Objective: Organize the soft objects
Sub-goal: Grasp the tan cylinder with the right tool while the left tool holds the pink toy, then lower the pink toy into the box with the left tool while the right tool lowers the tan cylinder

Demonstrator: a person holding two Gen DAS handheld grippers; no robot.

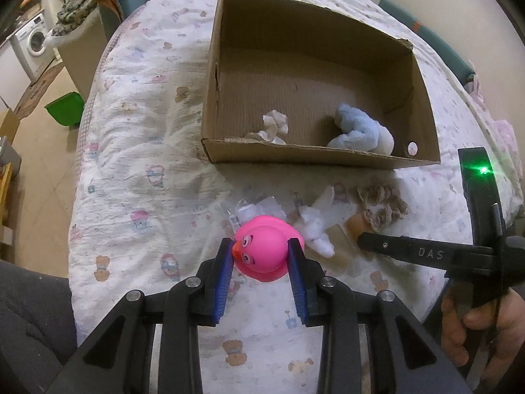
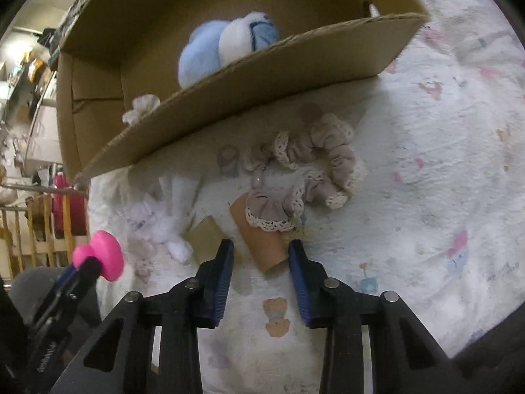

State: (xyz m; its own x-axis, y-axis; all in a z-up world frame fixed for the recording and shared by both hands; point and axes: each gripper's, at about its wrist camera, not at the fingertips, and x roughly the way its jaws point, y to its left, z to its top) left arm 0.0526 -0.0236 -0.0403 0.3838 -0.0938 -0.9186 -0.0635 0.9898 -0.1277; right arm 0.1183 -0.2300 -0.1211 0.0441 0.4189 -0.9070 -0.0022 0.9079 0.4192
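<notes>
My left gripper [image 1: 261,246] is shut on a pink rubber duck [image 1: 267,249], held just above the bedsheet in front of a cardboard box [image 1: 295,156]. The duck also shows in the right wrist view [image 2: 100,257]. The box holds a blue and white plush [image 1: 361,129] and a small cream fabric piece [image 1: 275,126]. My right gripper [image 2: 261,249] is open, its fingers either side of a brown card [image 2: 265,246] tied to a beige lace scrunchie [image 2: 315,167]. White stuffing [image 2: 157,223] lies to its left.
The printed white sheet [image 1: 137,164] covers a rounded bed. A green bin [image 1: 64,110] and a washing machine [image 1: 34,41] stand on the floor to the left. Clear plastic wrap [image 1: 252,208] lies behind the duck.
</notes>
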